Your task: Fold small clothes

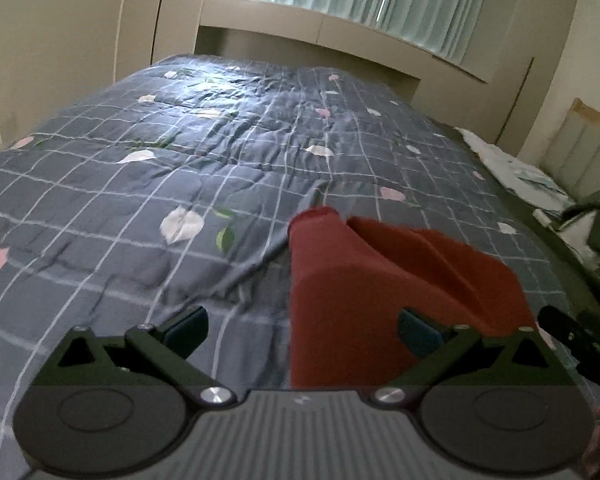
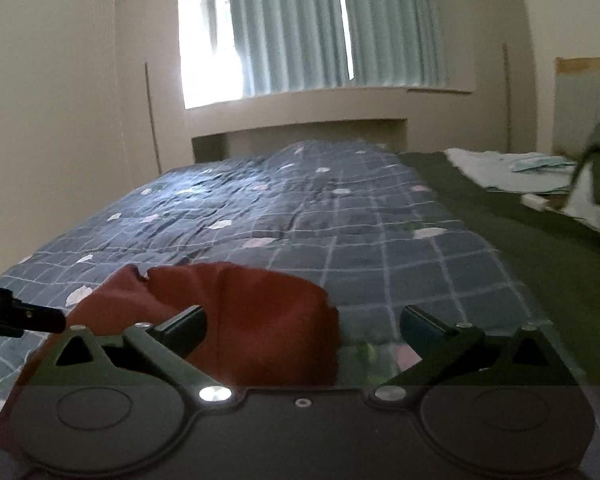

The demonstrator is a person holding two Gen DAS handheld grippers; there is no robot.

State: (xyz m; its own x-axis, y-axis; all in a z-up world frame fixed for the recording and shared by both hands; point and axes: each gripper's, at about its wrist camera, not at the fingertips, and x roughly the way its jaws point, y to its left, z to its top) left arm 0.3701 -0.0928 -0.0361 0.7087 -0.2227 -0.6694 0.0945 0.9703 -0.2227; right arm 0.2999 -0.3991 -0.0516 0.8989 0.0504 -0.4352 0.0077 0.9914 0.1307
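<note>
A small red garment lies partly folded on the blue checked quilt, with a narrow end pointing away from me. My left gripper hovers over the garment's near edge, jaws wide open, the pads touching nothing. In the right wrist view the red garment sits low and left of centre. My right gripper stands wide open over its right edge, with no cloth pinched. A dark finger of the right gripper shows at the right edge of the left wrist view. A finger of the left gripper shows at the left of the right wrist view.
The quilt covers most of the bed. A dark green blanket runs along its right side, with white cloth and papers near a padded headboard. A wall closes the left side; a curtained window is at the far end.
</note>
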